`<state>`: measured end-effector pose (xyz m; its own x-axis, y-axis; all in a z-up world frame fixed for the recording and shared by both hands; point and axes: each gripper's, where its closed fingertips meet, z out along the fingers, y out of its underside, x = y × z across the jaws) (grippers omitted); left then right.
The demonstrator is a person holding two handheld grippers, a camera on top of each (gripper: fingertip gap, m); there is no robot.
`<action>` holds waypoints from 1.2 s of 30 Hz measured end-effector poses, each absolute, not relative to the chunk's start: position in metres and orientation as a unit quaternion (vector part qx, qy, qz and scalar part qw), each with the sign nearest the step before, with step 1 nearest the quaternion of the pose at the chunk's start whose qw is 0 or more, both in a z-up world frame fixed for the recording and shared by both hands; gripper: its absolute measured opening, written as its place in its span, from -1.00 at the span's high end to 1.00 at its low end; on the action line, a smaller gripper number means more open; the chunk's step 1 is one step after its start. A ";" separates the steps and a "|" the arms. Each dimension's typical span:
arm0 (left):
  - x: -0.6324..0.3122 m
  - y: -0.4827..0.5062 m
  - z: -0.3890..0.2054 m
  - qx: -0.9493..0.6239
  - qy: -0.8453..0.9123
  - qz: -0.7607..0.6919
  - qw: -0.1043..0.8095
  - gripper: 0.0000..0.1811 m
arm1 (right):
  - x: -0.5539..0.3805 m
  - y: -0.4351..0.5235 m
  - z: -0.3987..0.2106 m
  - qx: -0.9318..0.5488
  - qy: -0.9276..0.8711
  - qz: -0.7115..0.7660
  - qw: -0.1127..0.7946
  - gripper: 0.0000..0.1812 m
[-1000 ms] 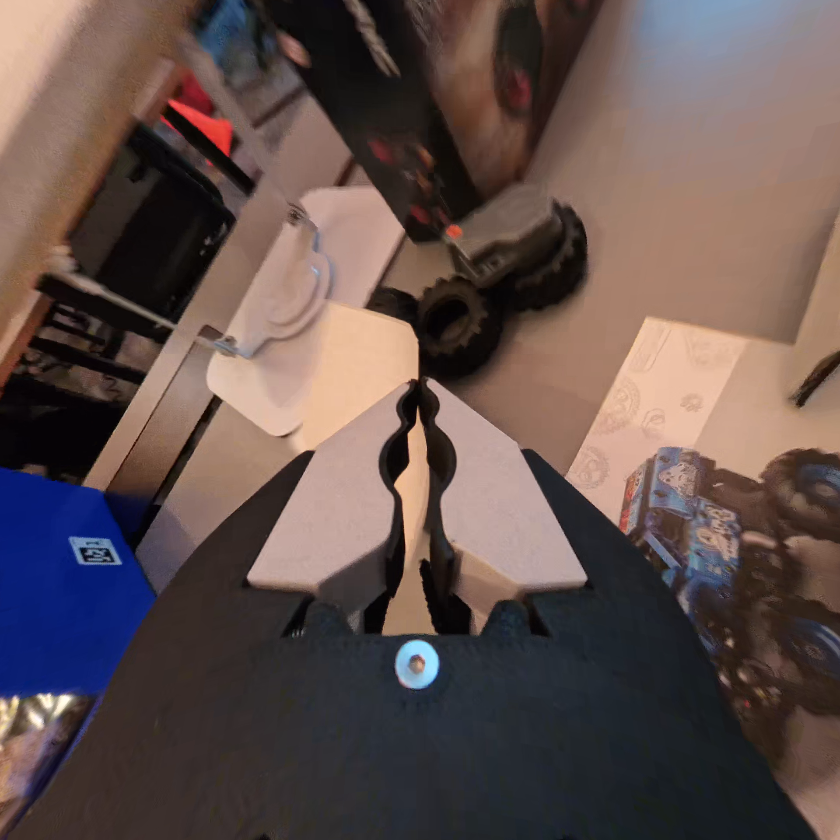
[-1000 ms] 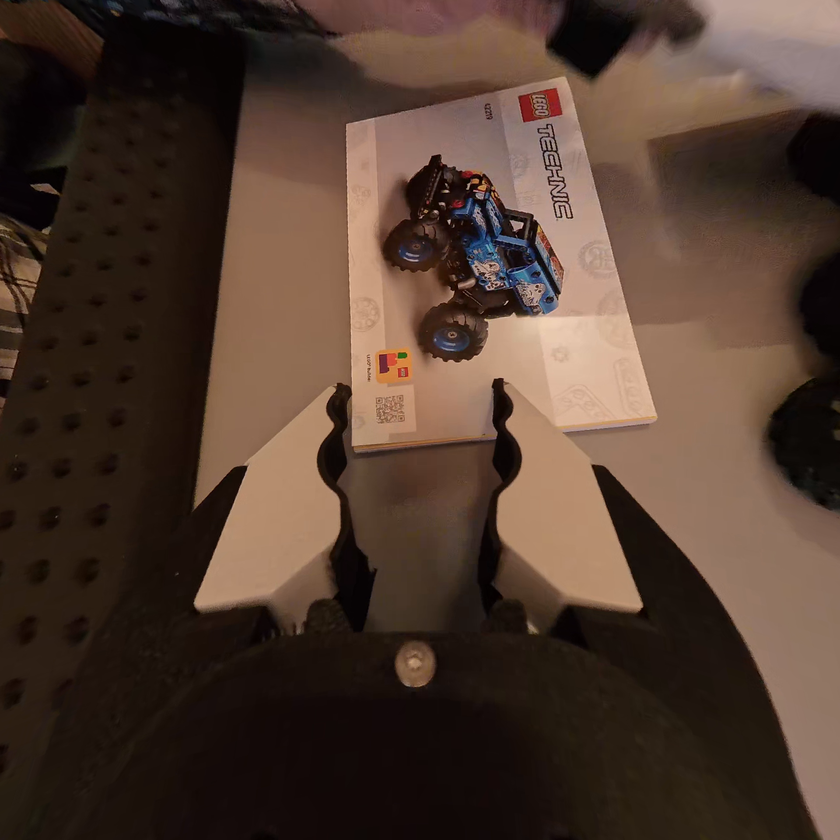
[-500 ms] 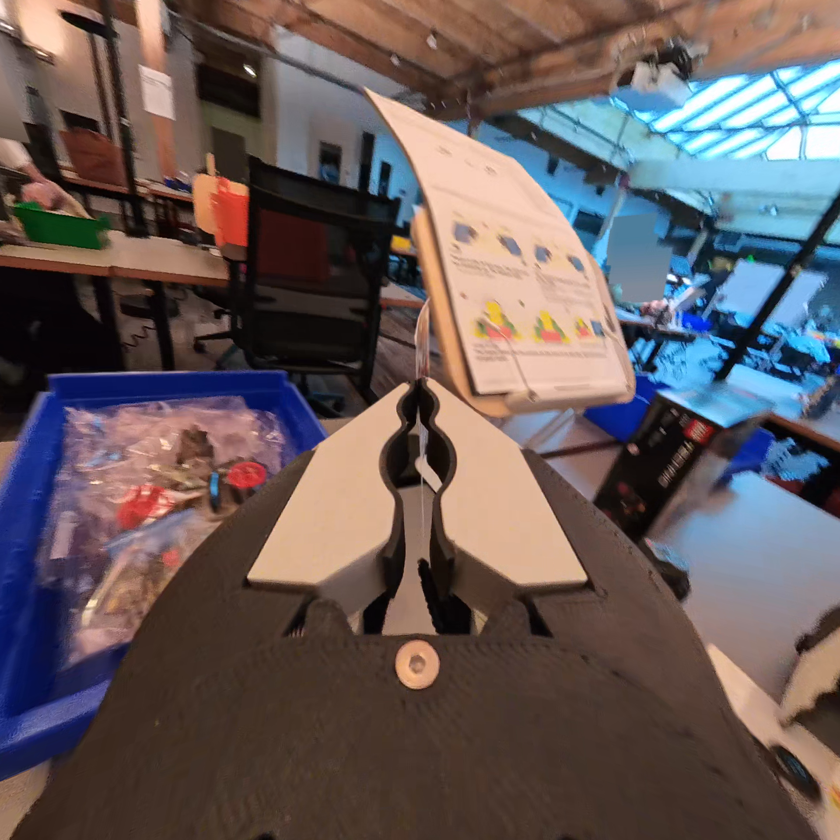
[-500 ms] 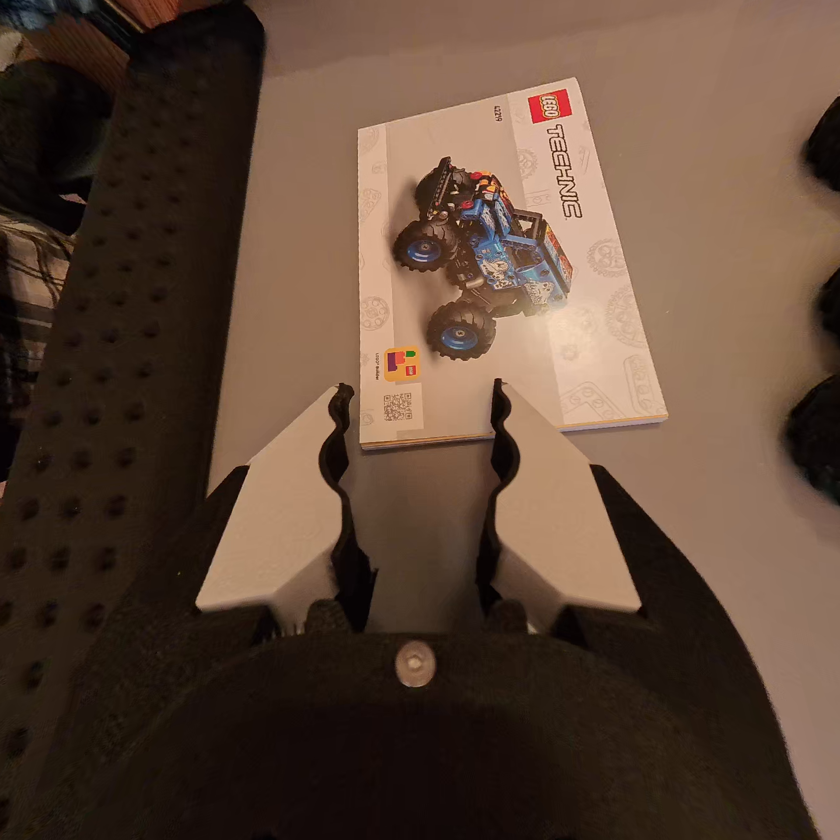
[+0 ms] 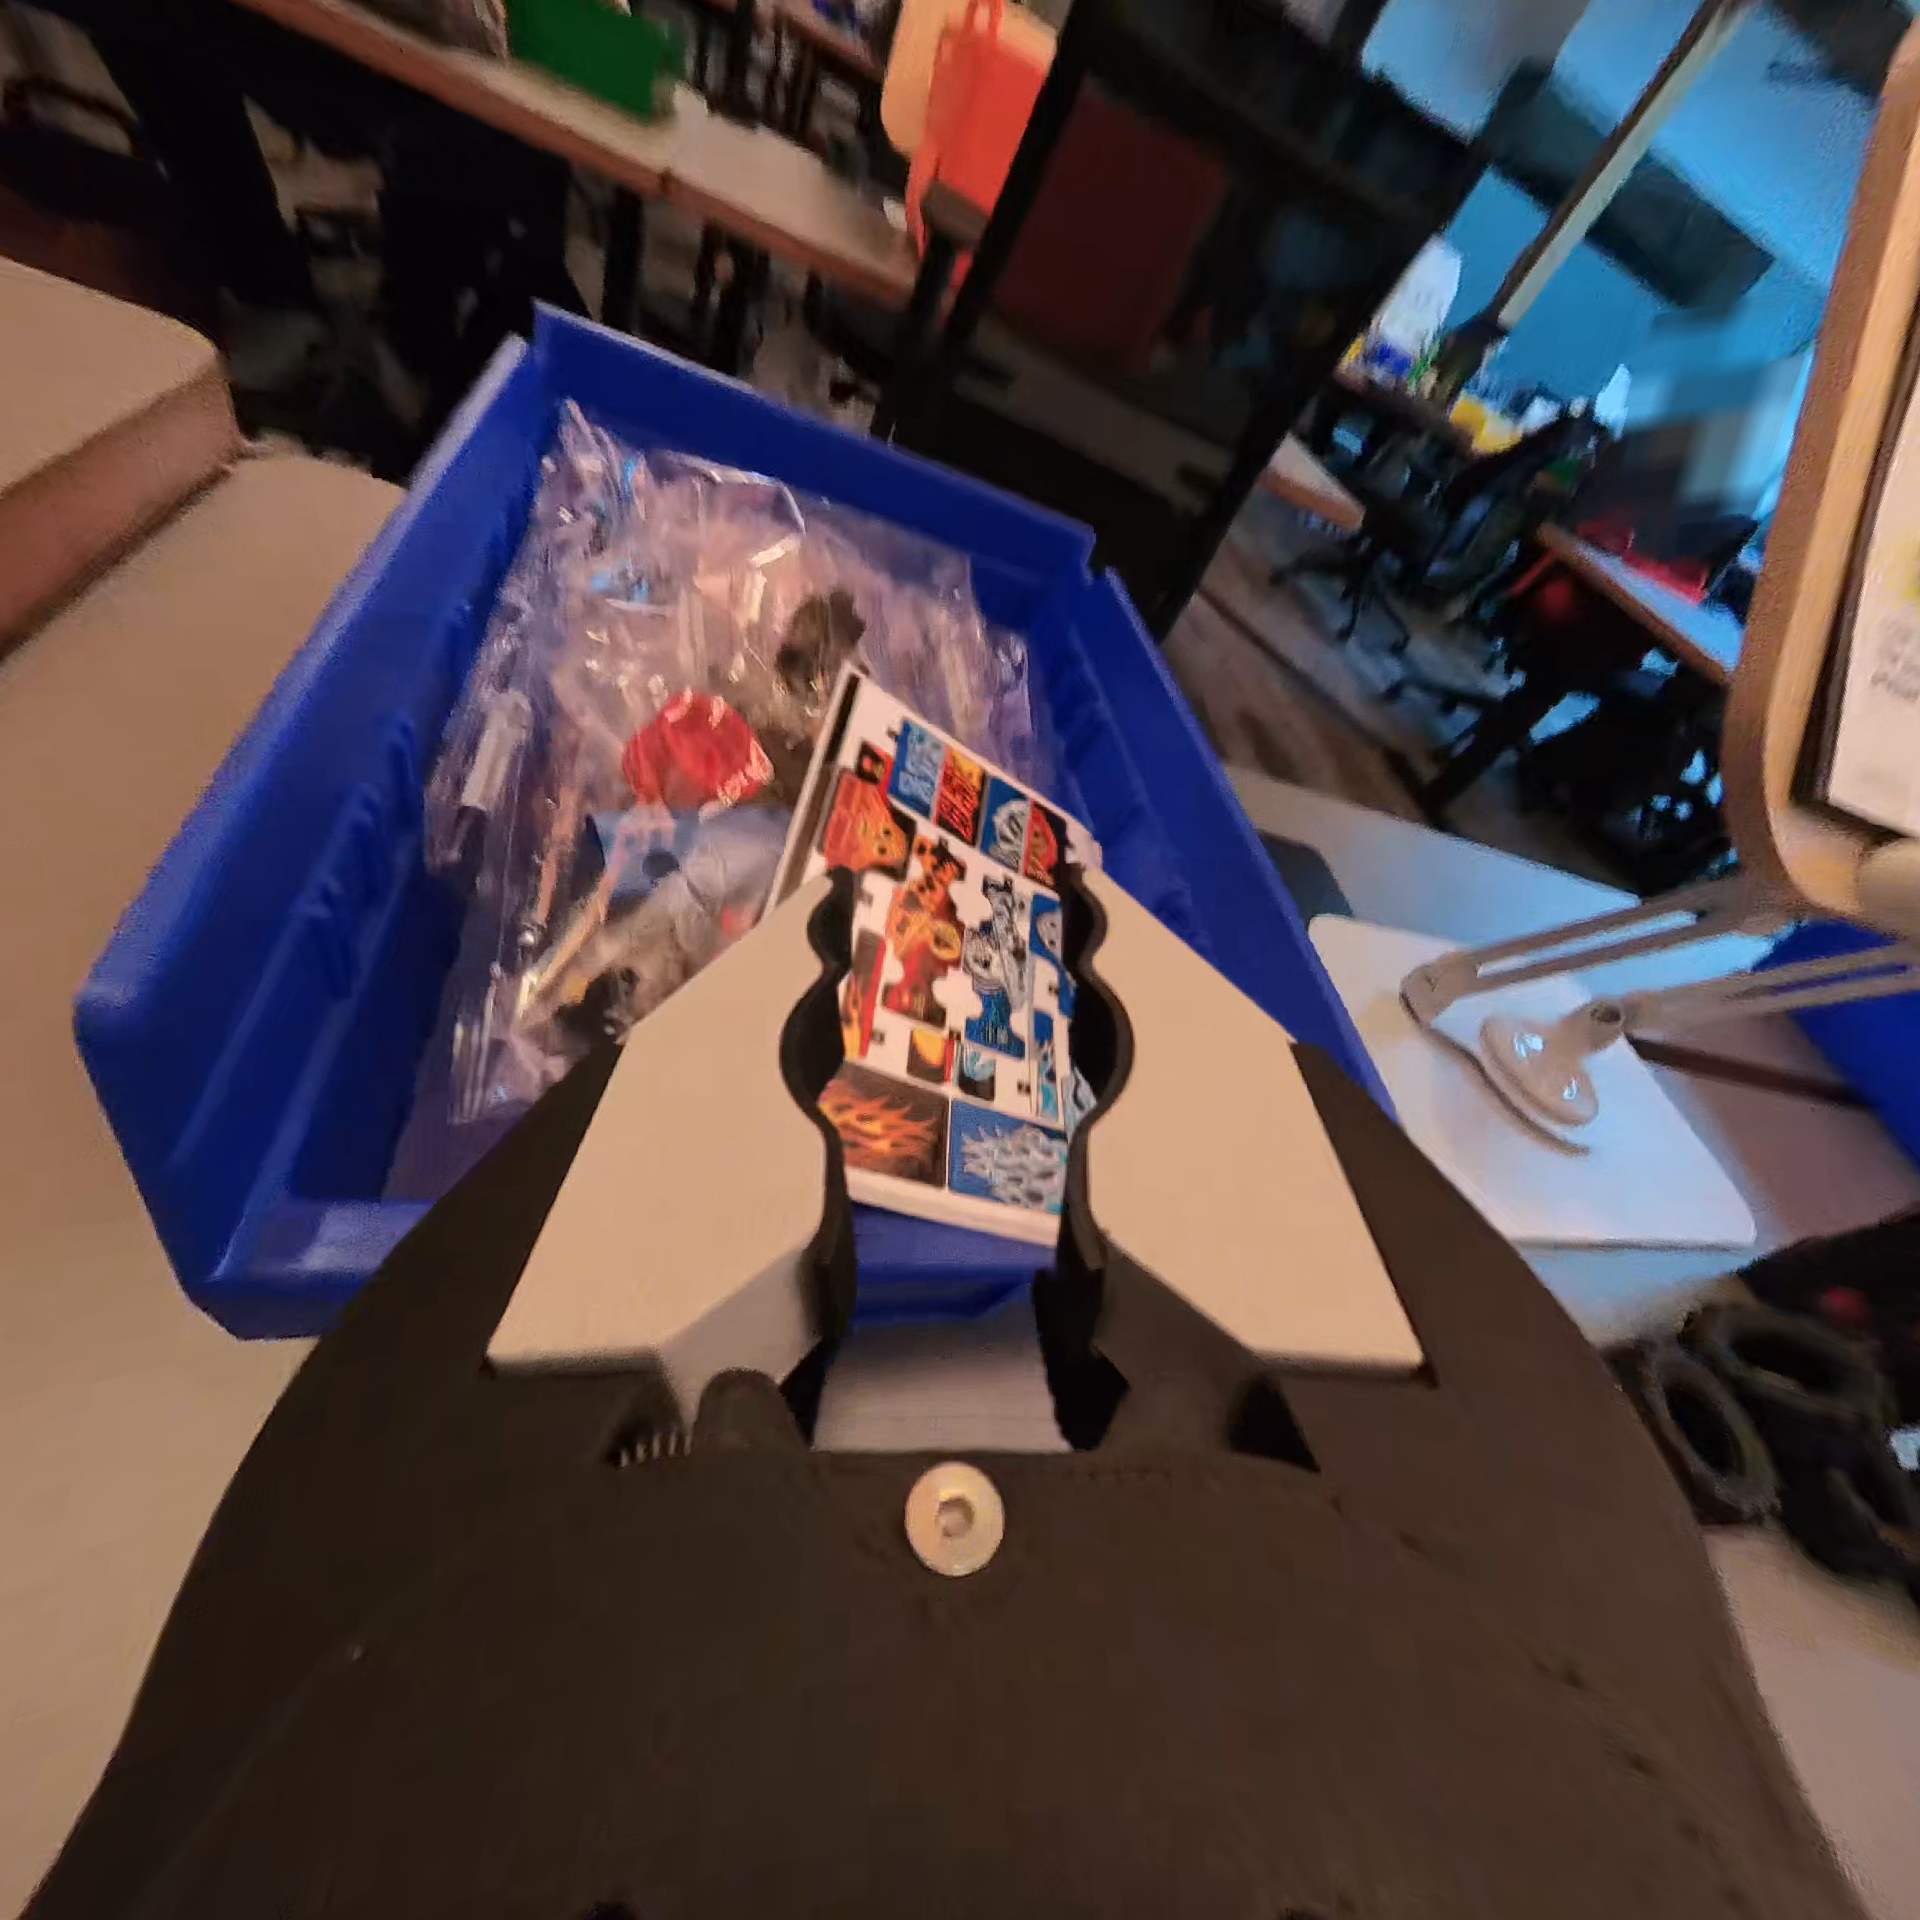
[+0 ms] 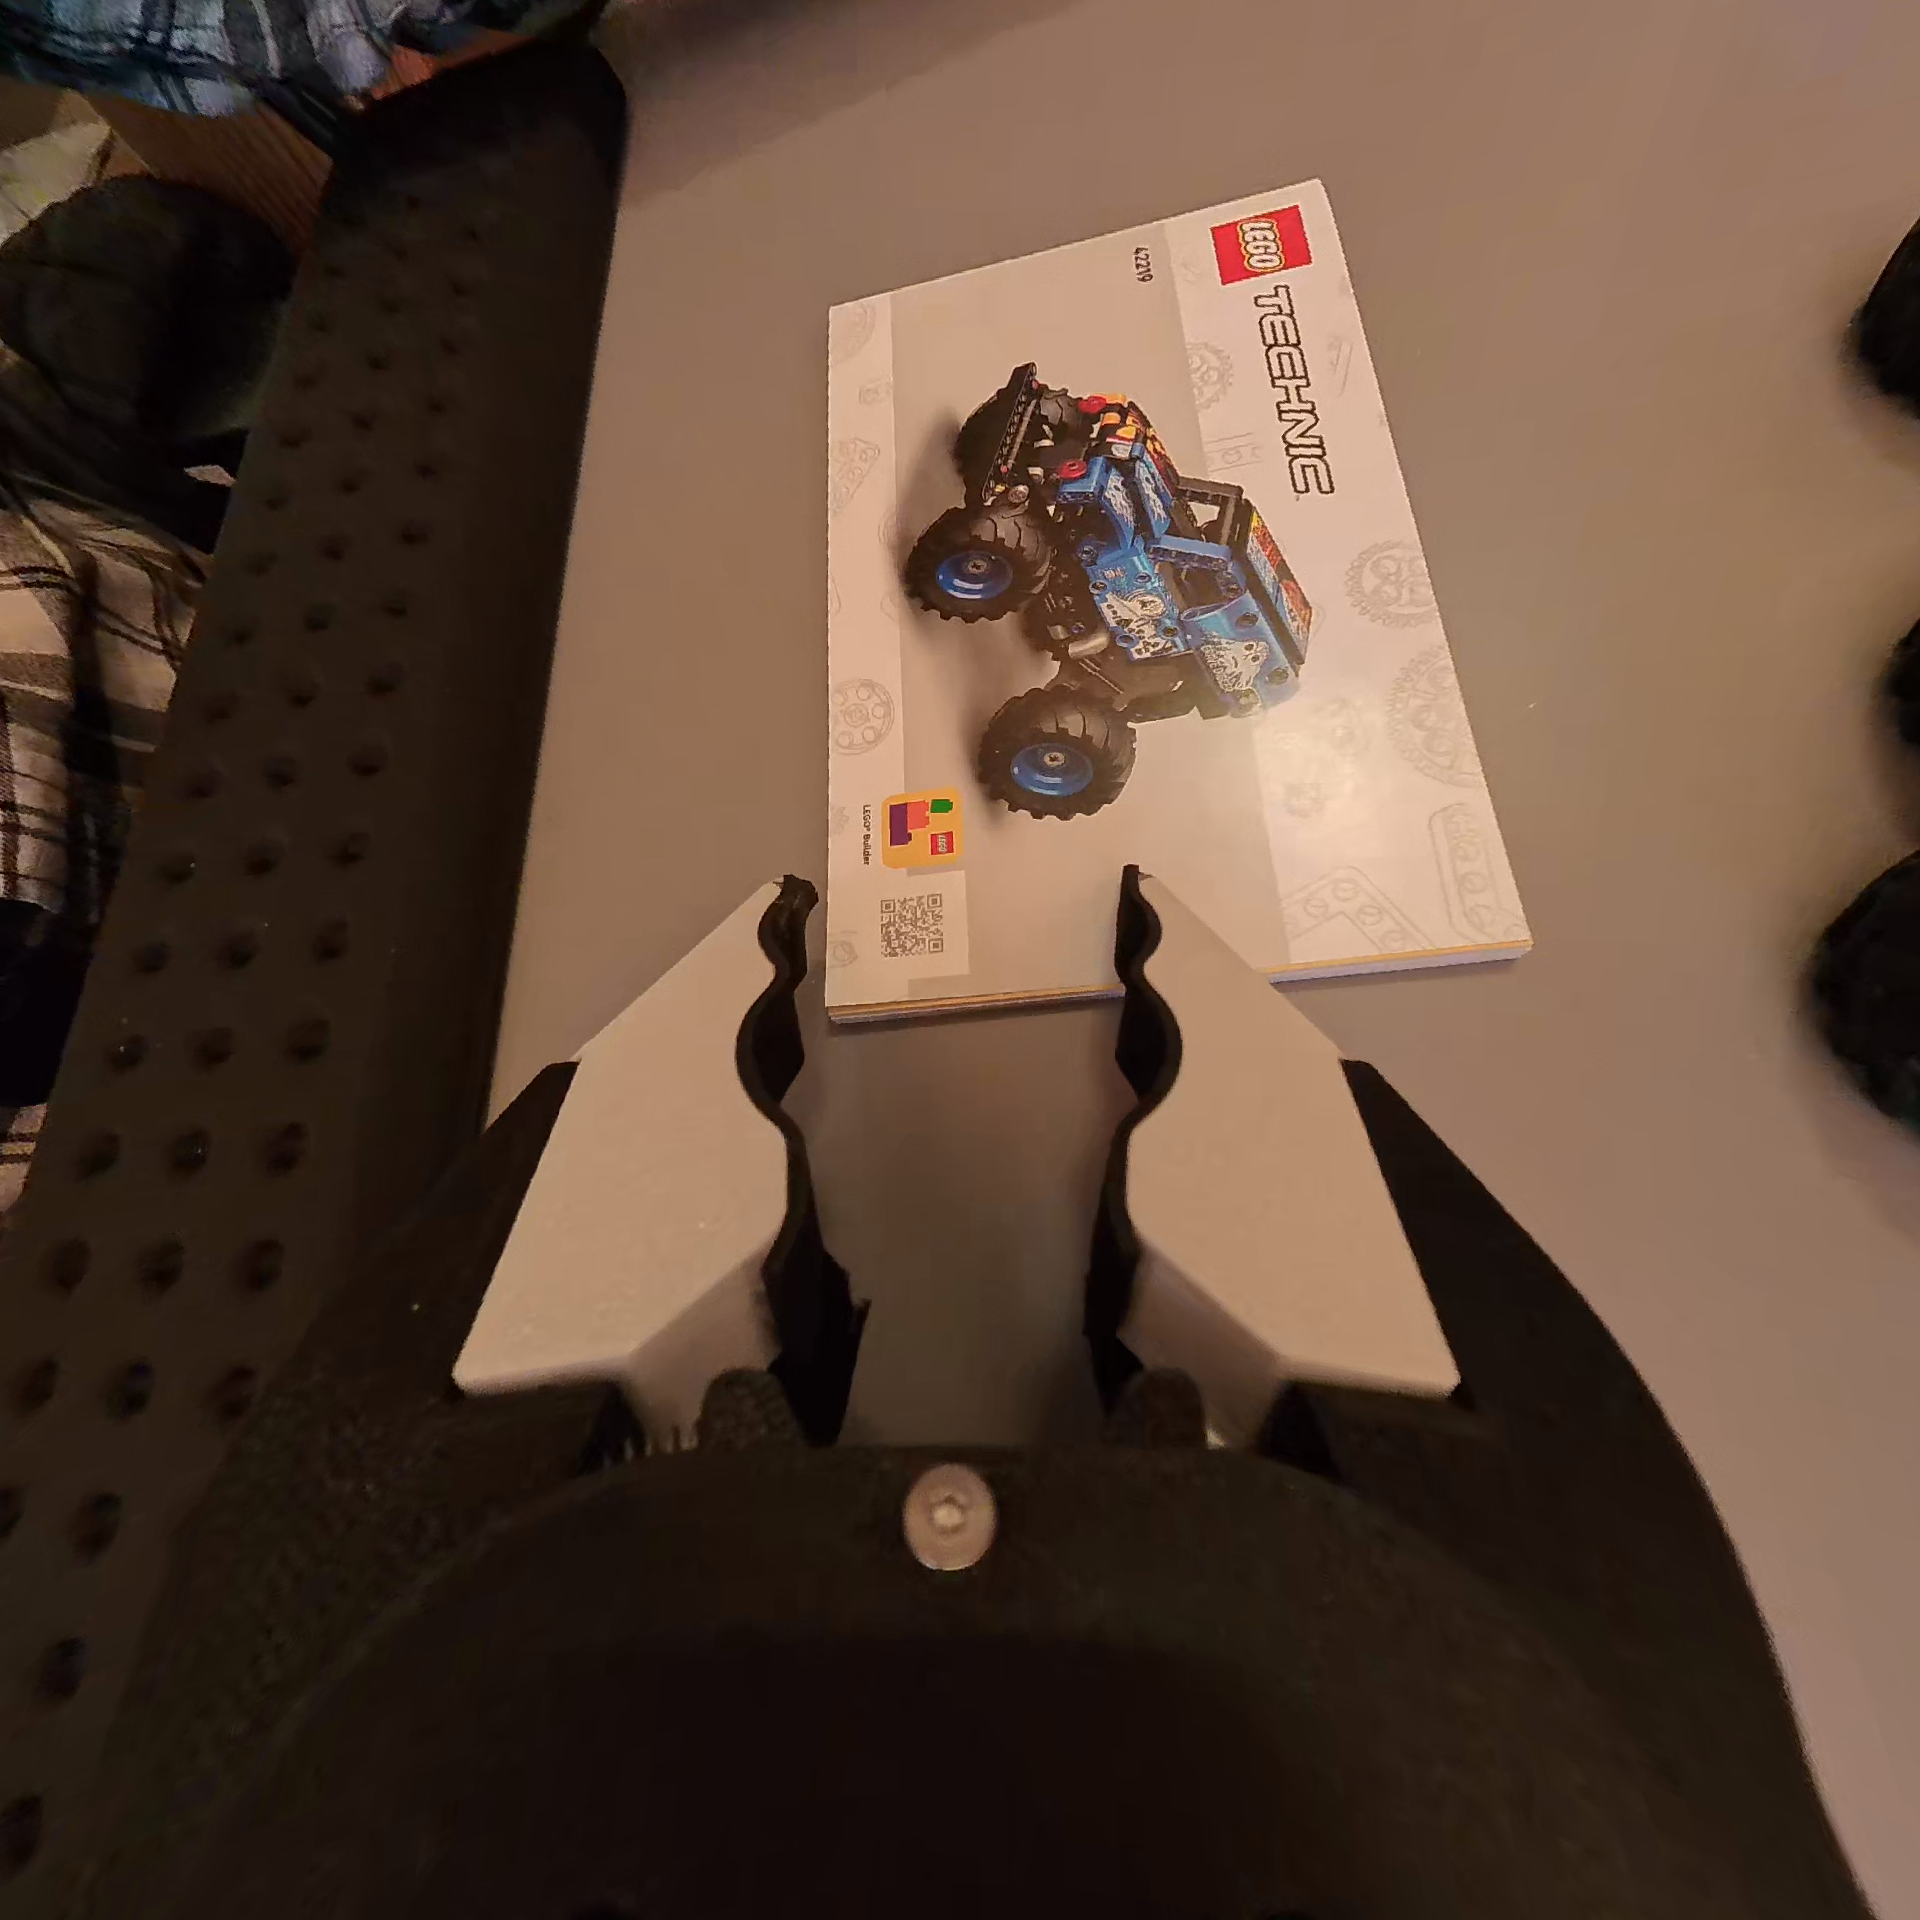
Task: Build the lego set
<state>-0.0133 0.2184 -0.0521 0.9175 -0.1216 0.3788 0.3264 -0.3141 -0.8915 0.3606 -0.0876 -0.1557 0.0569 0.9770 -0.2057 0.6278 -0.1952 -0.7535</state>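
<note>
In the left wrist view my left gripper (image 5: 956,883) is open above the front of a blue bin (image 5: 260,987). A colourful sticker sheet (image 5: 935,997) lies tilted in the bin on clear bags of Lego parts (image 5: 665,644). It shows between my fingers, and the jaws stand apart from it. In the right wrist view my right gripper (image 6: 964,881) is open and empty, just above the grey table, with its fingertips at the near edge of the instruction booklet (image 6: 1143,582), which lies flat with a blue truck pictured on its cover.
A white stand base (image 5: 1507,1143) and a raised document holder (image 5: 1808,520) are right of the bin. Black tyres (image 5: 1745,1392) lie near them. In the right wrist view, a black perforated strip (image 6: 260,831) runs along the left and dark tyres (image 6: 1870,987) sit at the right edge. Left tips to right tips: about 50 centimeters.
My left gripper swung from the table up and over to the blue bin, then opened and let go of the thin sheet, which now lies in the bin. My right gripper barely moved.
</note>
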 end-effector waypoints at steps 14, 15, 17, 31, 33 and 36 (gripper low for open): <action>0.021 0.186 -0.113 -0.894 0.232 -0.020 0.383 0.76 | 0.360 -0.086 -0.156 -0.687 -0.584 0.355 0.247 0.39; 0.023 0.189 -0.114 -0.892 0.242 -0.013 0.382 0.79 | 0.360 -0.086 -0.156 -0.687 -0.584 0.354 0.247 0.39; 0.023 0.198 -0.117 -0.890 0.251 0.015 0.380 0.81 | 0.360 -0.086 -0.156 -0.687 -0.584 0.355 0.247 0.39; 0.016 0.236 -0.095 -0.883 0.242 0.038 0.400 0.64 | 0.362 -0.087 -0.155 -0.686 -0.583 0.362 0.242 0.39; -0.001 0.238 -0.091 -0.887 0.234 0.057 0.394 0.54 | 0.362 -0.087 -0.155 -0.686 -0.583 0.363 0.241 0.39; -0.001 0.240 -0.098 -0.897 0.226 0.009 0.380 0.40 | 0.362 -0.087 -0.155 -0.686 -0.583 0.364 0.241 0.38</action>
<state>-0.0014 0.2402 -0.0980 0.8976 -0.3991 -0.1872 -0.4120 -0.6085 -0.6782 0.3620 -0.0872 -0.1550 0.0565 0.9742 -0.2183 0.6237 -0.2052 -0.7542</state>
